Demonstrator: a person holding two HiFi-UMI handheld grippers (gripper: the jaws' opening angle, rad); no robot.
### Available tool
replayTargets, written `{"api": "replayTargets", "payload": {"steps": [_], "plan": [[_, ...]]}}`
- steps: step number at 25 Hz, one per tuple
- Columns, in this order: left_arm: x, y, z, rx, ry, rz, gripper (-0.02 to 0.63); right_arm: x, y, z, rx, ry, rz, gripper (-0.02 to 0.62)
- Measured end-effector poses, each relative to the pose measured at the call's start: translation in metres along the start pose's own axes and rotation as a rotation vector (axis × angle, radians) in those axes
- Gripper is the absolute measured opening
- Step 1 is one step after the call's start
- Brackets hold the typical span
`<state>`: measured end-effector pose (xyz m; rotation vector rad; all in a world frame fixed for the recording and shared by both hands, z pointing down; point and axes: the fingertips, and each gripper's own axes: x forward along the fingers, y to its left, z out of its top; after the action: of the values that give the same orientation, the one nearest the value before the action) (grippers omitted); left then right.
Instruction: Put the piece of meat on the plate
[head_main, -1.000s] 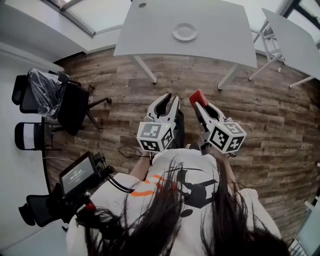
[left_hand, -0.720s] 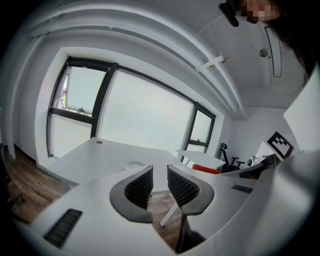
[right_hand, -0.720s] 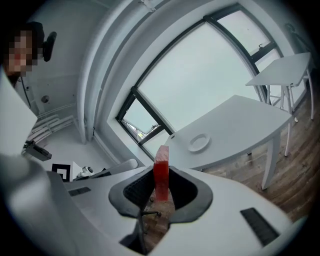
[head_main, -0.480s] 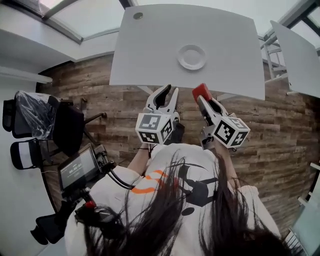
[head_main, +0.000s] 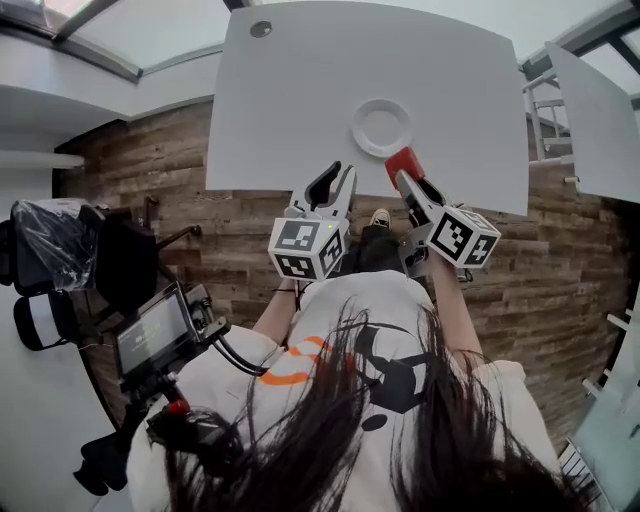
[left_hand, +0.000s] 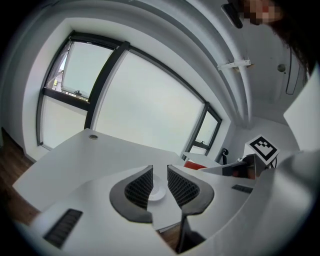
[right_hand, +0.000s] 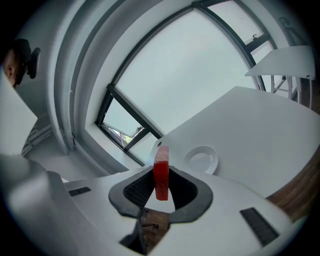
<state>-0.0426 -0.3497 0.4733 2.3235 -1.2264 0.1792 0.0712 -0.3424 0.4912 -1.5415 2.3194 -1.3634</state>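
A white round plate (head_main: 381, 127) lies on the white table (head_main: 290, 100), just beyond both grippers. My right gripper (head_main: 405, 172) is shut on a red piece of meat (head_main: 404, 163), which hangs over the table's near edge close to the plate's near rim. In the right gripper view the meat (right_hand: 161, 175) stands upright between the jaws, with the plate (right_hand: 201, 159) ahead and to the right. My left gripper (head_main: 334, 186) is at the table's near edge, left of the plate, its jaws narrowly open and empty. The left gripper view shows the plate (left_hand: 157, 191) through the gap in the left gripper (left_hand: 159, 181).
Black office chairs (head_main: 60, 235) stand on the wood floor at the left. A second white table (head_main: 600, 110) is at the right. A round grommet hole (head_main: 260, 29) sits at the table's far left. A small screen device (head_main: 160, 335) hangs at the person's left side.
The person has walked up to the table. Both grippers have come forward to its near edge, and the plate is now just ahead of them. The meat stays gripped.
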Motion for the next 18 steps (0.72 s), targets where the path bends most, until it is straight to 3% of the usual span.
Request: {"api": "replayTargets", "payload": {"steps": [6,11,18], "plan": [[0.031,0.023,0.012,0.022,-0.002,0.062,0.095,0.058,-0.042,0.016,0.078,0.070,-0.012,0.091],[0.055,0.038,0.019,-0.005,0.024,0.104,0.095,0.105,-0.074,0.006,0.153,0.188,-0.013,0.091],[0.066,0.040,0.016,-0.003,0.052,0.117,0.094,0.147,-0.096,-0.017,0.400,0.264,0.014,0.091]]}}
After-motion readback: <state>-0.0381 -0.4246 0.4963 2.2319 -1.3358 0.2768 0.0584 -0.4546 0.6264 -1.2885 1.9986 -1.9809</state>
